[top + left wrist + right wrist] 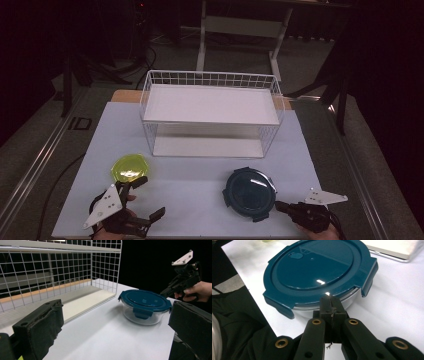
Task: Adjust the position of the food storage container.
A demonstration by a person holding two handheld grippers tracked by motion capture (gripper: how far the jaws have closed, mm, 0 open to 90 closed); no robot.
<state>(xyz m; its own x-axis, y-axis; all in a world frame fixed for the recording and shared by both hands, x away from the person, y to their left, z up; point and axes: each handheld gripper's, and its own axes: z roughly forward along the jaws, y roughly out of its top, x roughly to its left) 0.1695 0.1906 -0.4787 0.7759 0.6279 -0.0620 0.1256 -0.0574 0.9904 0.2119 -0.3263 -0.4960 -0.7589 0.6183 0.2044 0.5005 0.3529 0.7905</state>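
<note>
The right gripper [278,204] has its jaws pressed together with nothing between them, their tips right at the near rim of the round glass container [317,280] with the dark blue clip lid. In the right gripper view the container sits just ahead of the closed jaws, at the edge of the white table [190,192].

The left gripper [150,197] has its jaws spread wide and empty. A yellow lid [129,168] lies just beyond its farther jaw. The container is off to its right, well apart. A white wire basket [210,112] stands farther back, beyond both grippers.
</note>
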